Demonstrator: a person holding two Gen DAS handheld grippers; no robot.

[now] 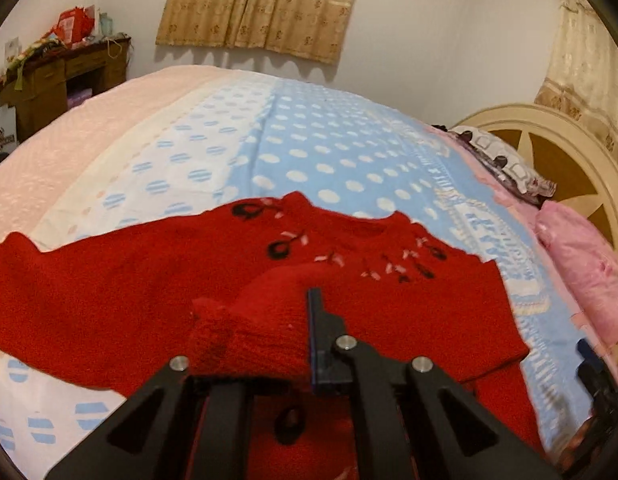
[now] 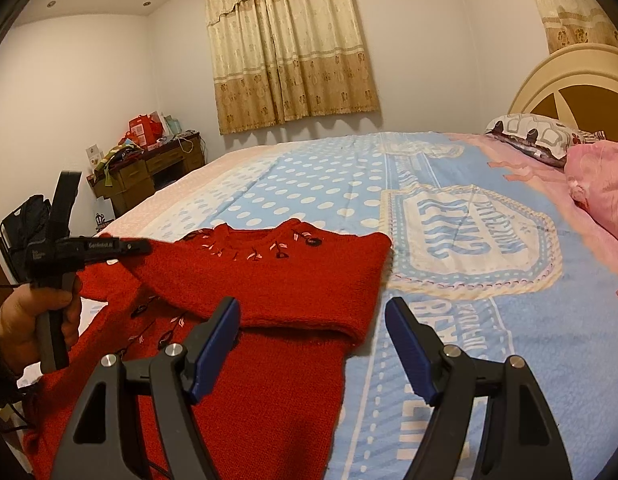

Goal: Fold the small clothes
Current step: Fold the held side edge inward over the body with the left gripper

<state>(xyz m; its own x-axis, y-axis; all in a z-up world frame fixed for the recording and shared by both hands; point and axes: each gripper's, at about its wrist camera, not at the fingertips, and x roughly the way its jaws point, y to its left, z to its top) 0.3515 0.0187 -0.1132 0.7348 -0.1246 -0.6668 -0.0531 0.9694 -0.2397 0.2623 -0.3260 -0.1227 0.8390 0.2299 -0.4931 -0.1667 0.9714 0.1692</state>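
Red sweater partly folded on the bed, one sleeve in hand.

The red knitted sweater (image 2: 277, 280) lay on the blue polka-dot blanket (image 2: 449, 320) of the bed. The right sleeve (image 2: 309, 304) was already folded across the chest. The left gripper (image 1: 309, 344) had its jaws pinching the other sleeve's cuff (image 1: 245, 340), lifted over the body. The right gripper (image 2: 313, 344) hovered near the hem, jaws spread and holding nothing. By my judgement, laying this sleeve down and doubling the body remained.

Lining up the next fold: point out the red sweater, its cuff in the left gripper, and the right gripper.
red sweater (image 2: 309, 276): right wrist view, chest.
sleeve cuff (image 1: 213, 332): left wrist view, ribbed end.
right gripper (image 2: 313, 344): right wrist view, between open fingertips.
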